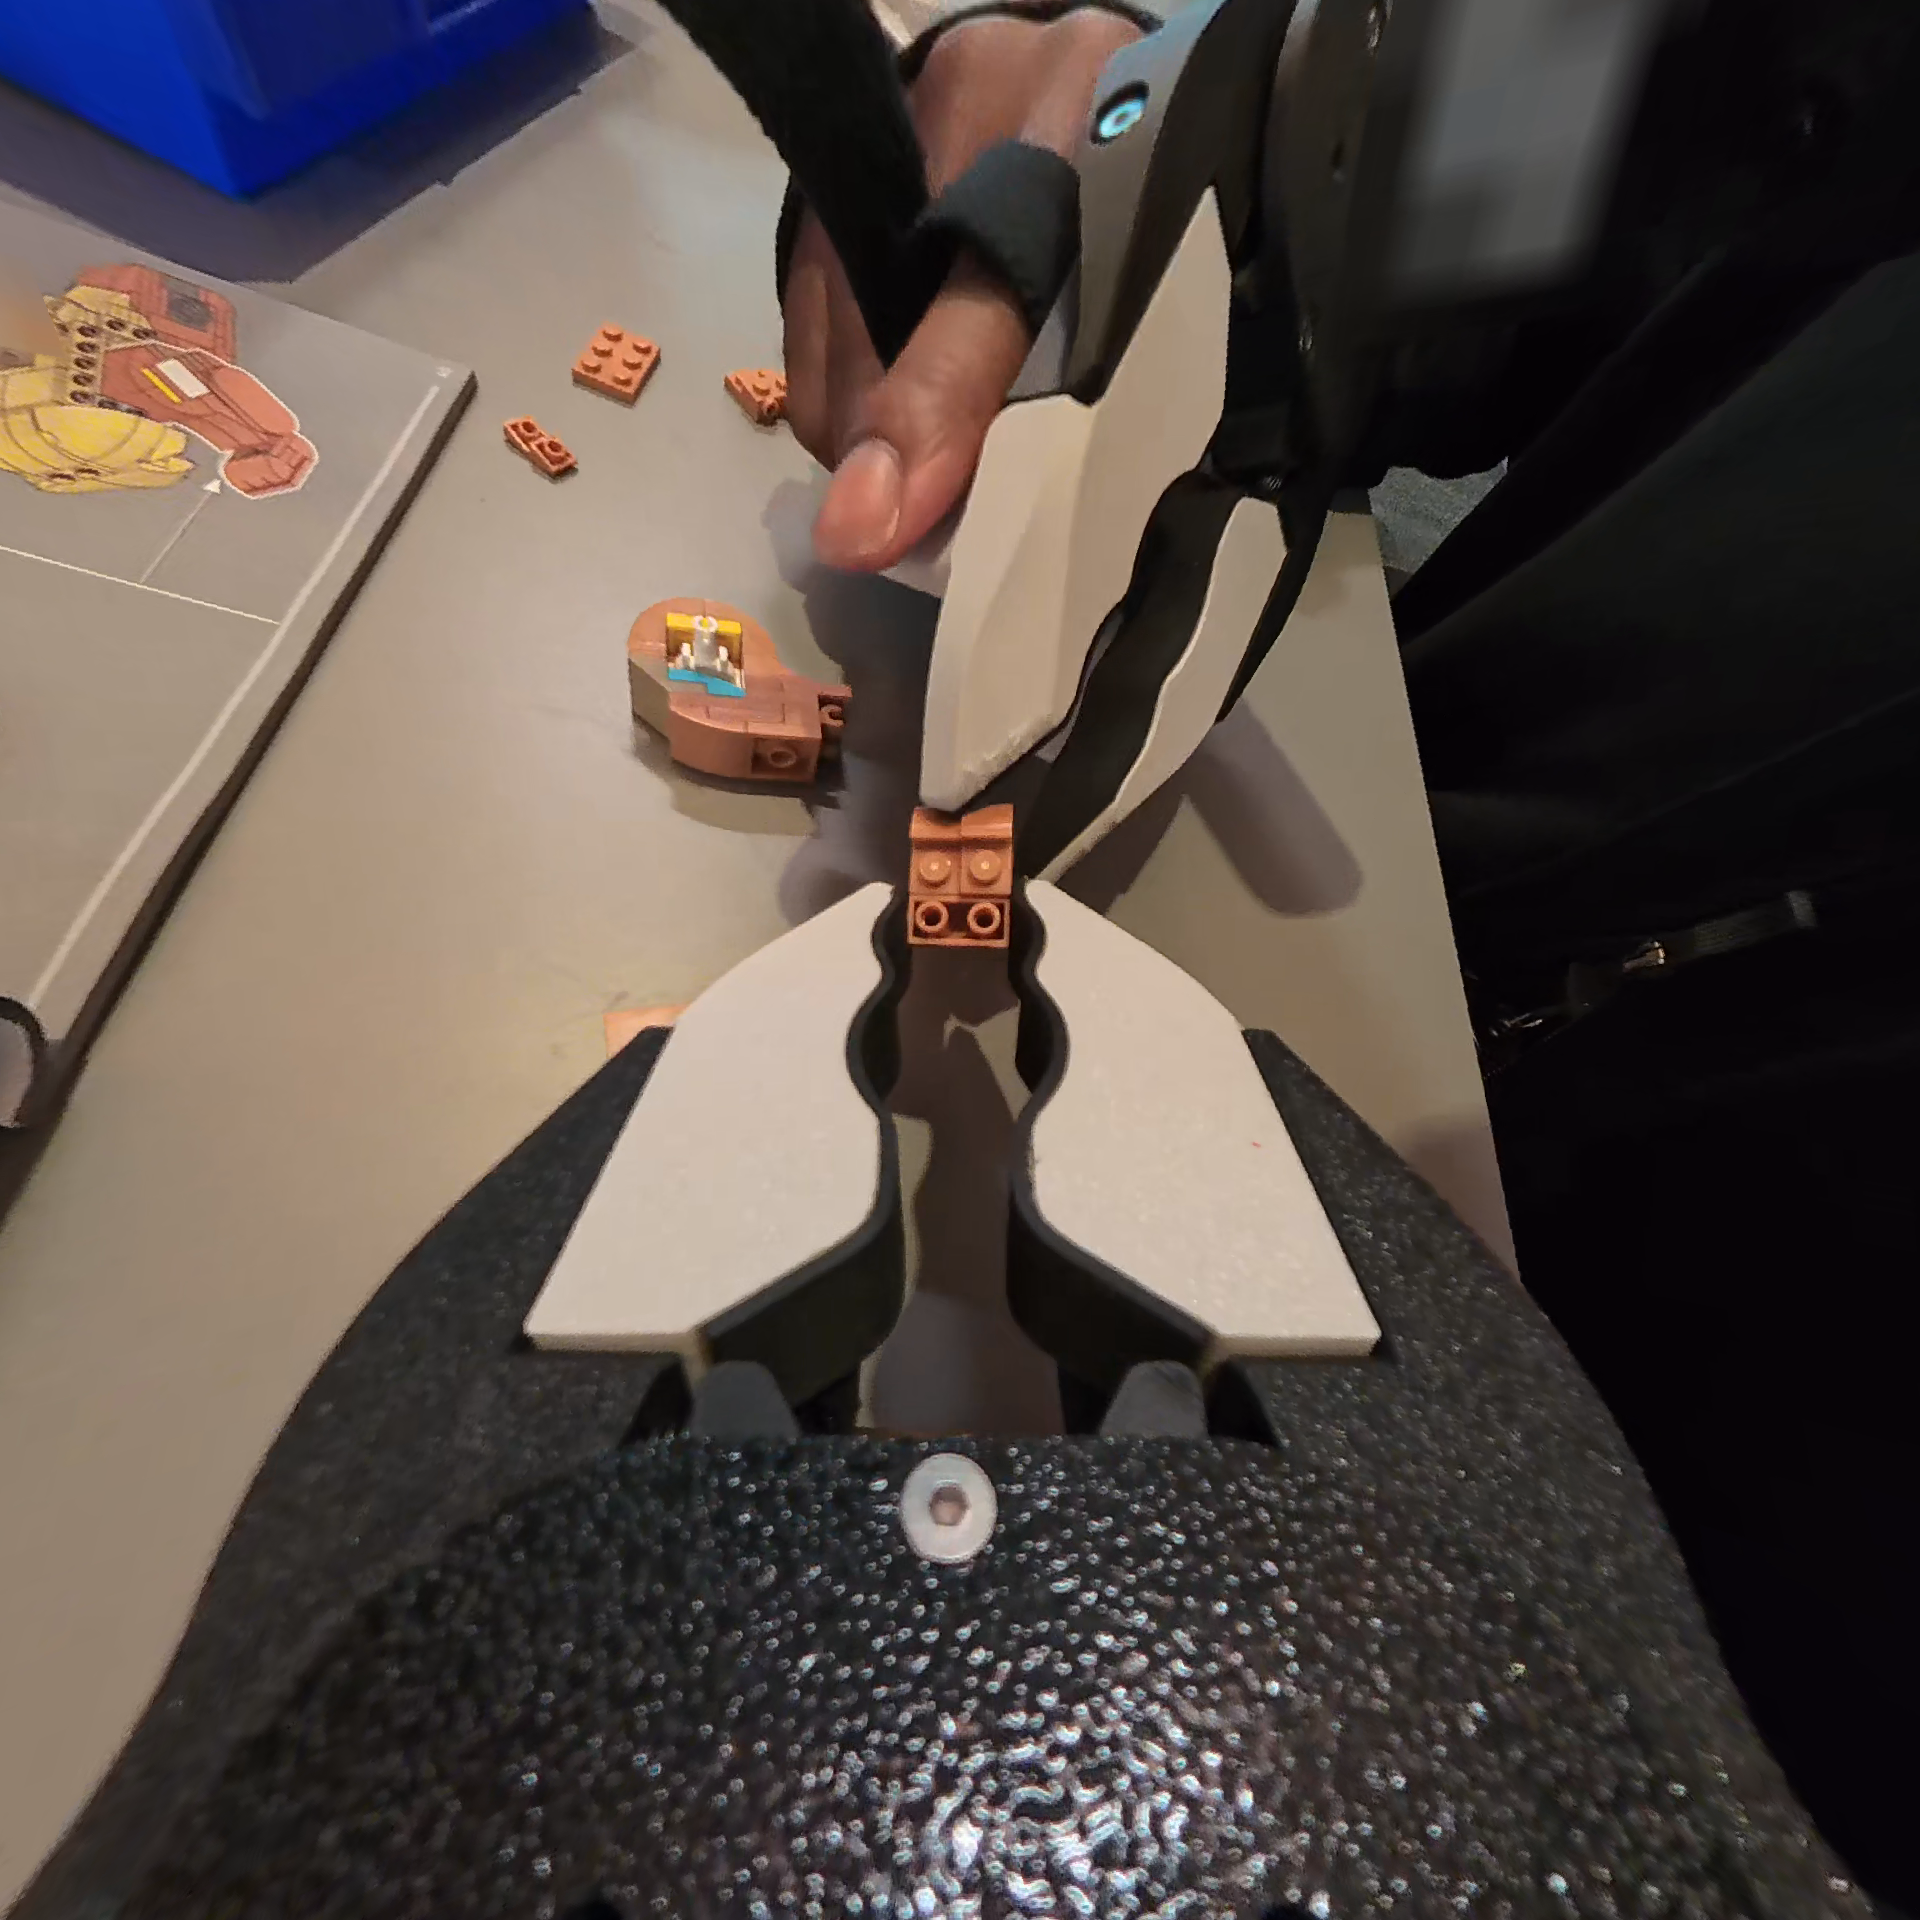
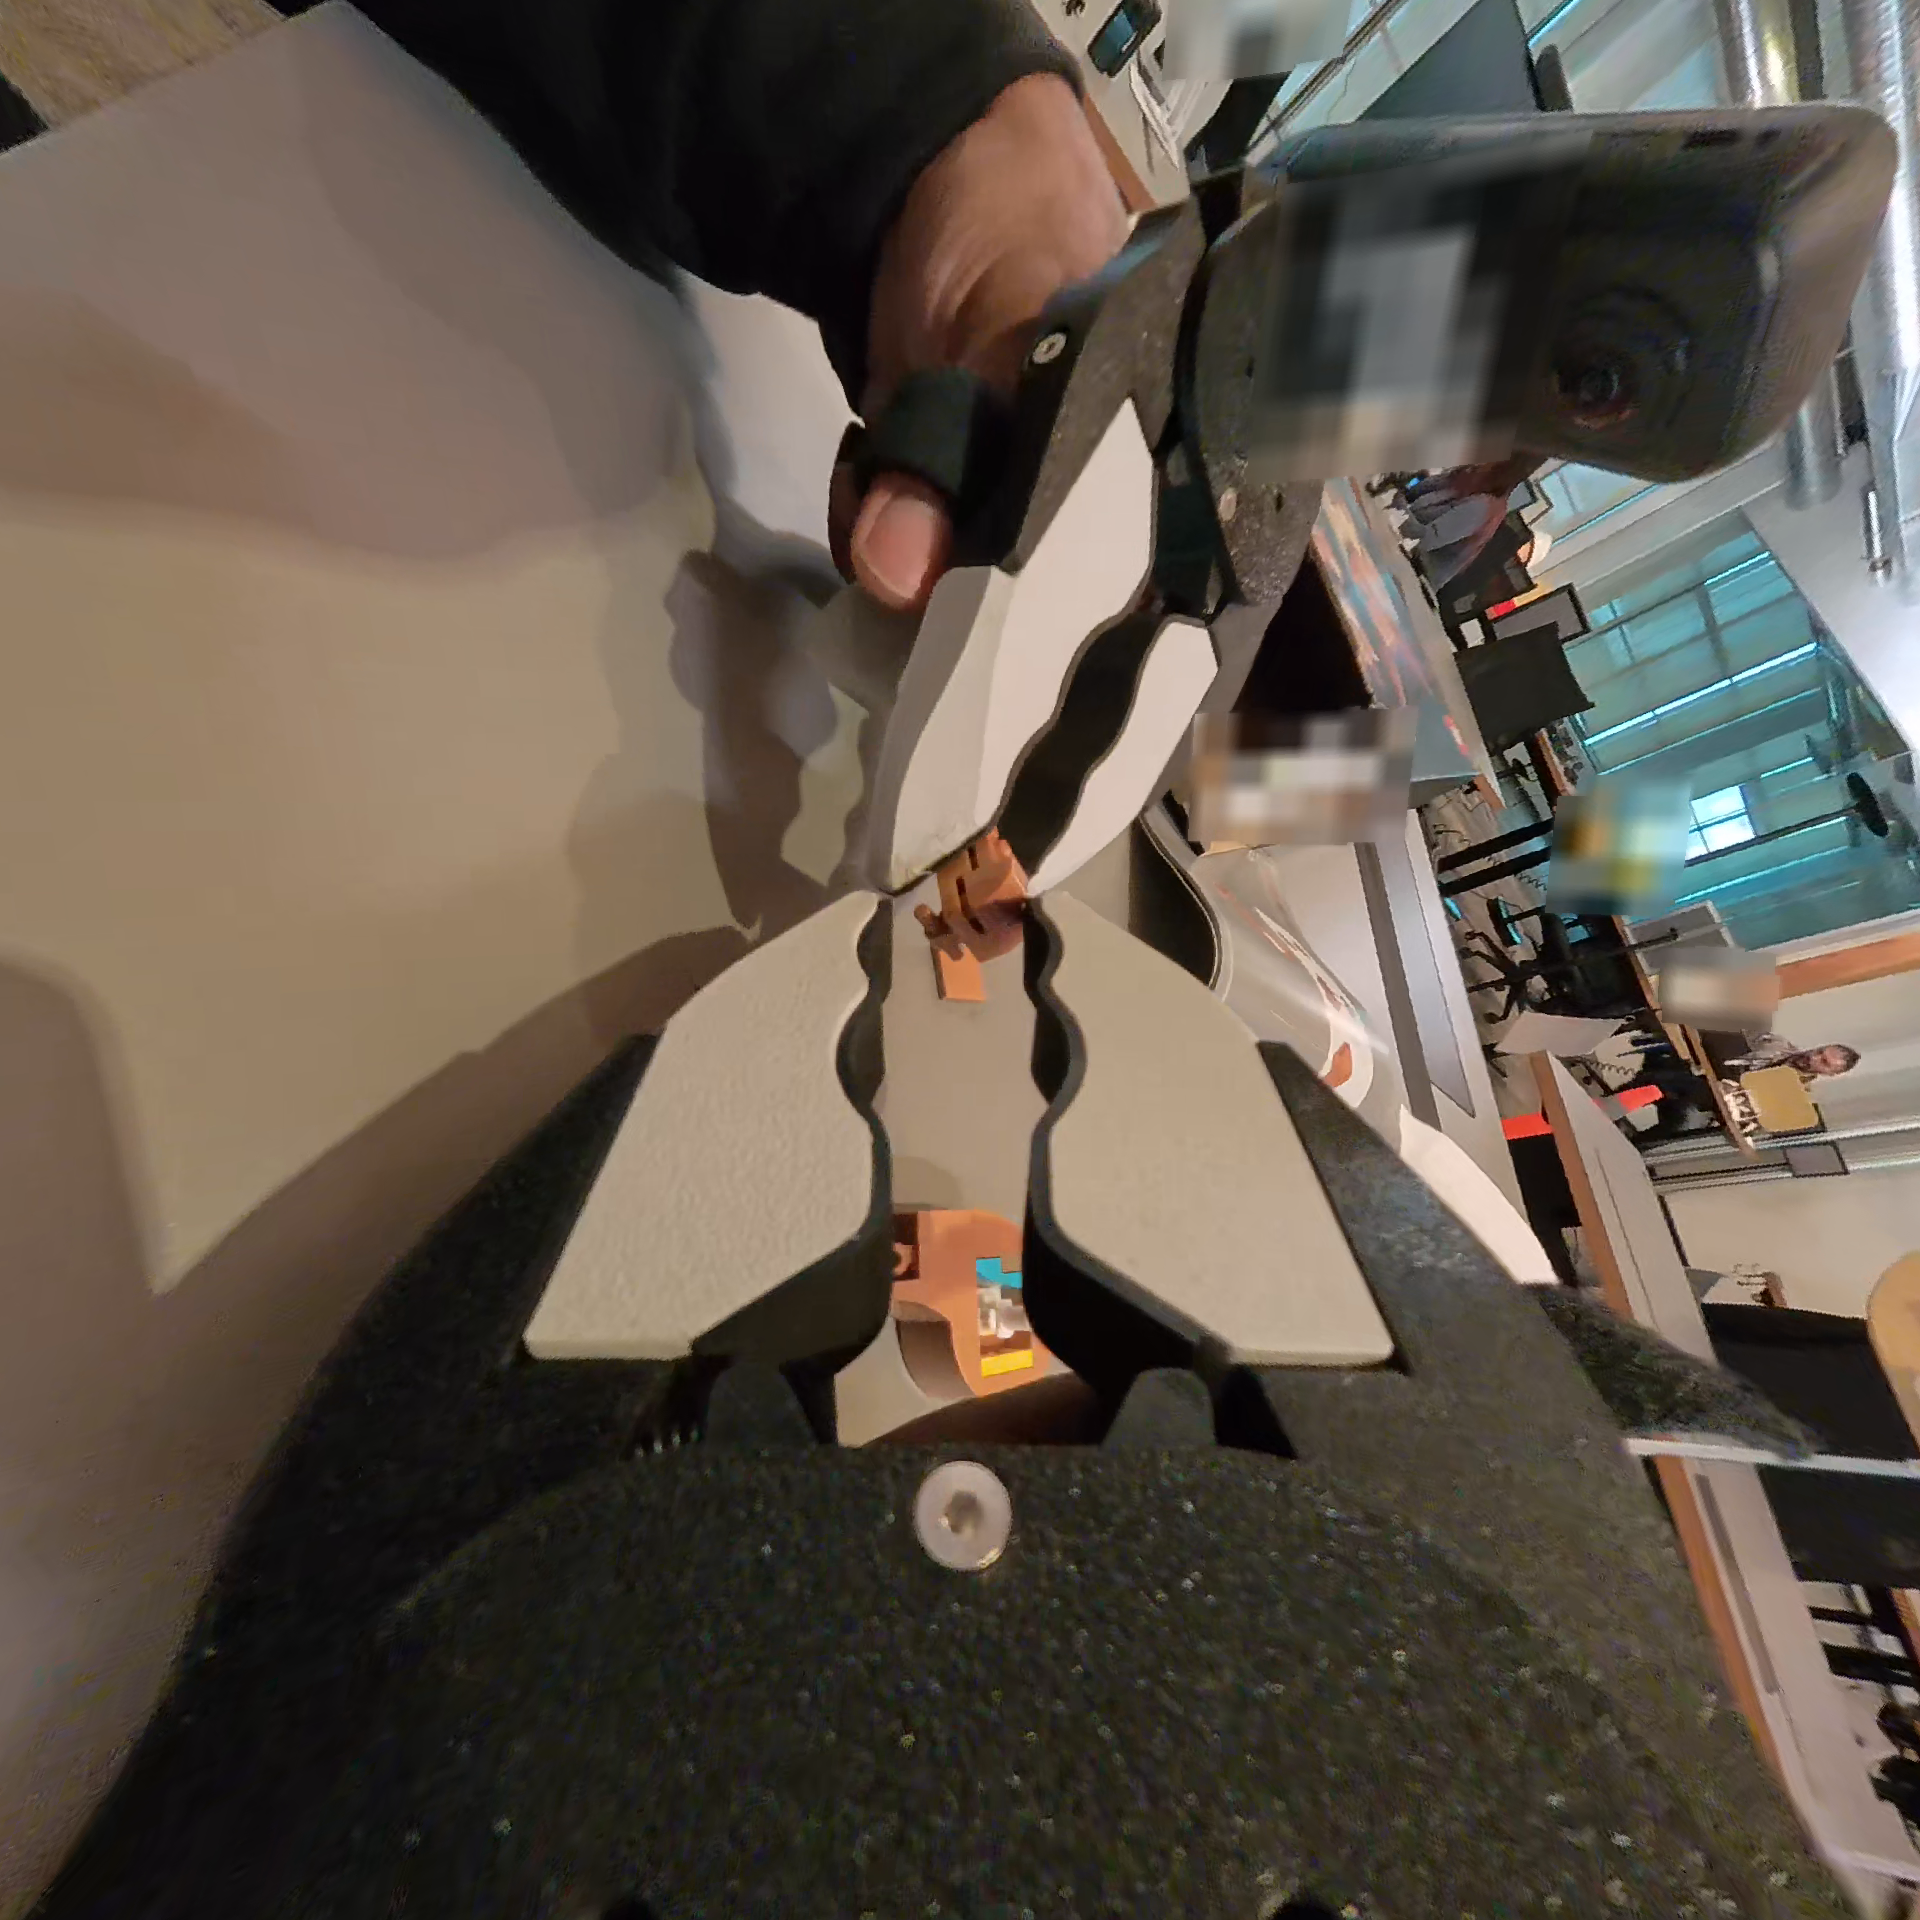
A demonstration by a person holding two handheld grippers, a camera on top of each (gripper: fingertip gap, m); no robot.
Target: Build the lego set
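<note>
Brown studded brick cluster [image 1: 960, 878] | pinched by left hand-held gripper [image 1: 960, 914] | right hand-held gripper [image 2: 956, 914] spread

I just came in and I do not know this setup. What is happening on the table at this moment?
A person holds a gripper in each hand over a grey table. The left gripper clamps a small brown brick piece between its fingers. The right gripper meets the same piece from the far side, one finger on its top edge. Nearby lie a part-built brown model, loose brown bricks and an instruction booklet.
</note>
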